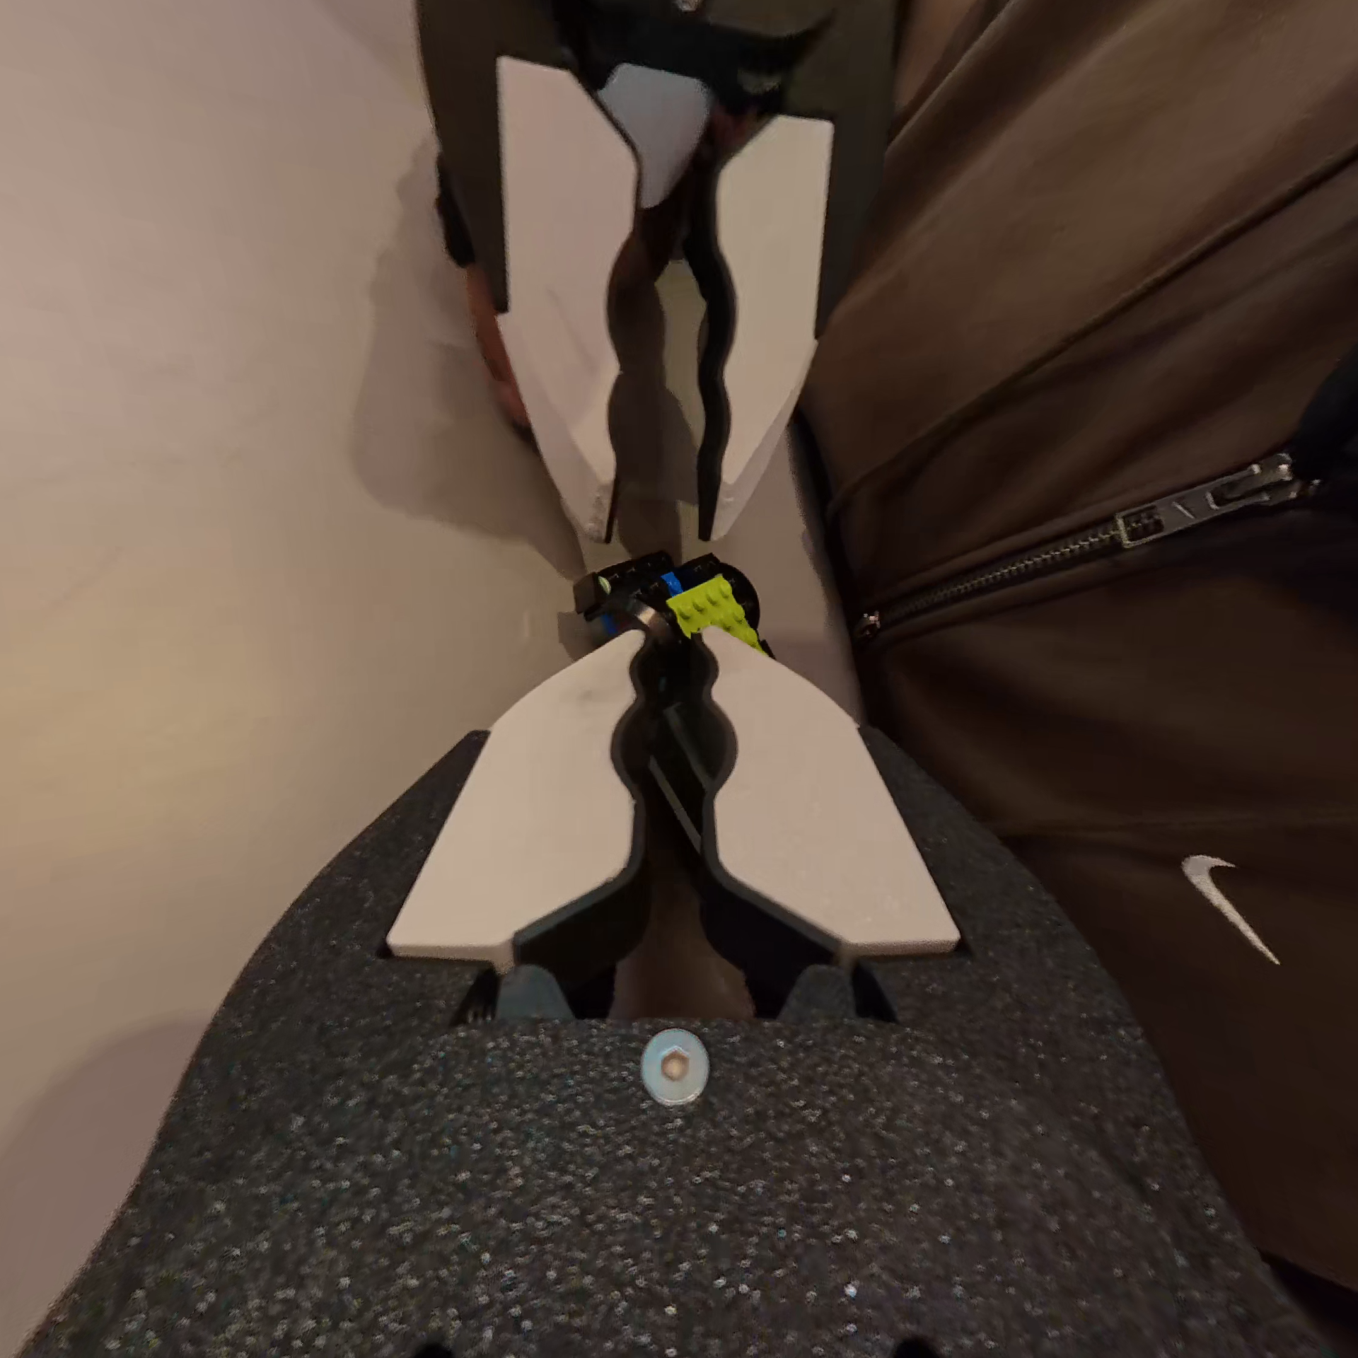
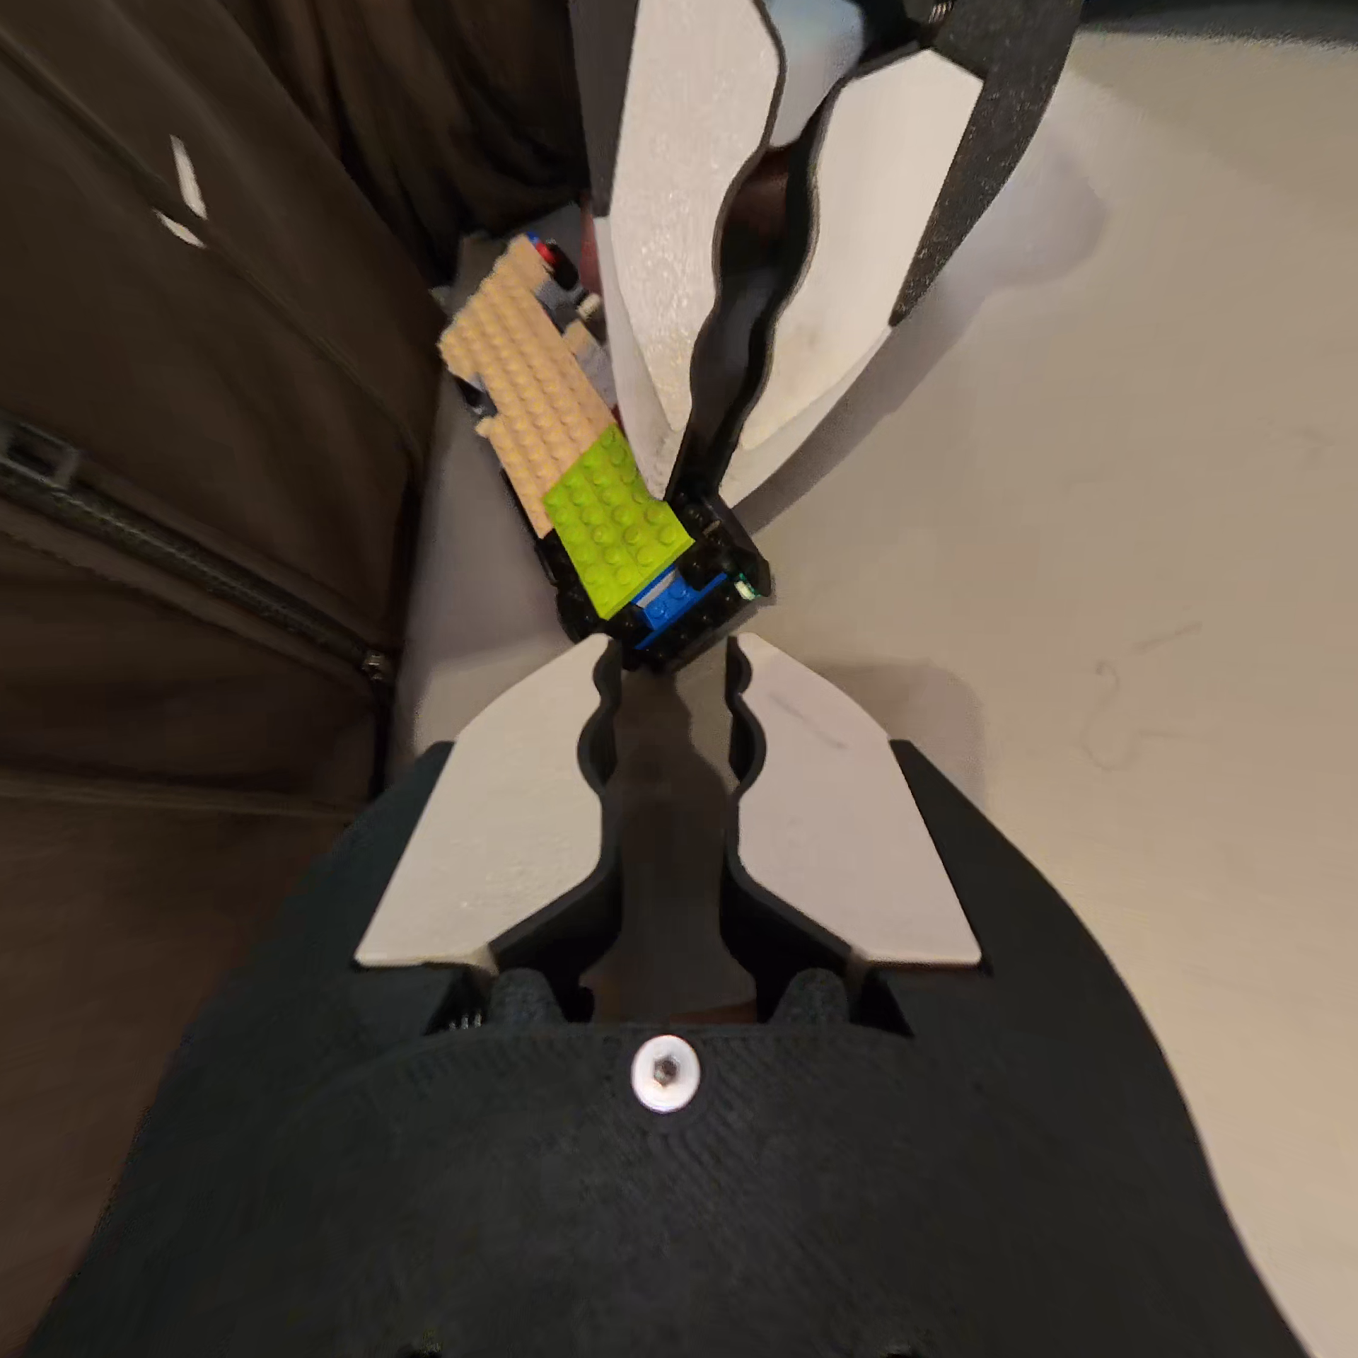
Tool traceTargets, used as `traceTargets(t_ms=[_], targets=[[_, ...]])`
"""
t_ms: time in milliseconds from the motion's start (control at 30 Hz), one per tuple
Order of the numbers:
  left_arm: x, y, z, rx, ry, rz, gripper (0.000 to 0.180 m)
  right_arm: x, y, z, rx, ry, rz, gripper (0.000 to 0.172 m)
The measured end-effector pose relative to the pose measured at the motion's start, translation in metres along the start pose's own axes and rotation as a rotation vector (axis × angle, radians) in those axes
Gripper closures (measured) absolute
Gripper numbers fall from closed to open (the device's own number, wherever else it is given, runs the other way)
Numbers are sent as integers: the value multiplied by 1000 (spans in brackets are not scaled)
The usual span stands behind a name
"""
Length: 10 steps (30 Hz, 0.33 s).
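A brick model [image 2: 624,544] with a black frame, blue bricks, a lime plate and a long tan plate [image 2: 522,367] sits low over the pale table [image 2: 1029,588] near its edge. My left gripper [image 1: 672,641] is shut on the model's black side; it also shows in the right wrist view [image 2: 687,489], tips pinched on the frame. My right gripper [image 2: 672,650] is open. Its fingertips [image 2: 735,654] flank the model's black and blue end without pressing on it. In the left wrist view the model [image 1: 705,606] lies just short of the right gripper [image 1: 656,525].
A person in a brown zipped jacket [image 1: 1102,367] stands close along the table's edge, right beside the model; the jacket also shows in the right wrist view [image 2: 184,514]. The pale table [image 1: 220,514] stretches away on the other side. Both grippers' tips are close together, under 4 cm apart.
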State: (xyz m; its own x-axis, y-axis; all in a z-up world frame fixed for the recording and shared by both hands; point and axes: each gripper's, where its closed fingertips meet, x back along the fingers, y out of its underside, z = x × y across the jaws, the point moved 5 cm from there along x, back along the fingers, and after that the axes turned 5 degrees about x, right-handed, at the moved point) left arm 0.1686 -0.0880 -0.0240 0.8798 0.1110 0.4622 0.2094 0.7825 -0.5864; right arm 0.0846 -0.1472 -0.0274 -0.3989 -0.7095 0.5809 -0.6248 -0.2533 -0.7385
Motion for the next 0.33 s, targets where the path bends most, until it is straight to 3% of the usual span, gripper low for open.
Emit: traceTargets(t_ms=[33, 333], targets=[[-2, 0, 3, -10, 14, -3, 173, 0, 0, -1, -31, -29, 12, 144], [-15, 2, 25, -97, 114, -61, 175, -7, -2, -12, -191, -213, 41, 152]])
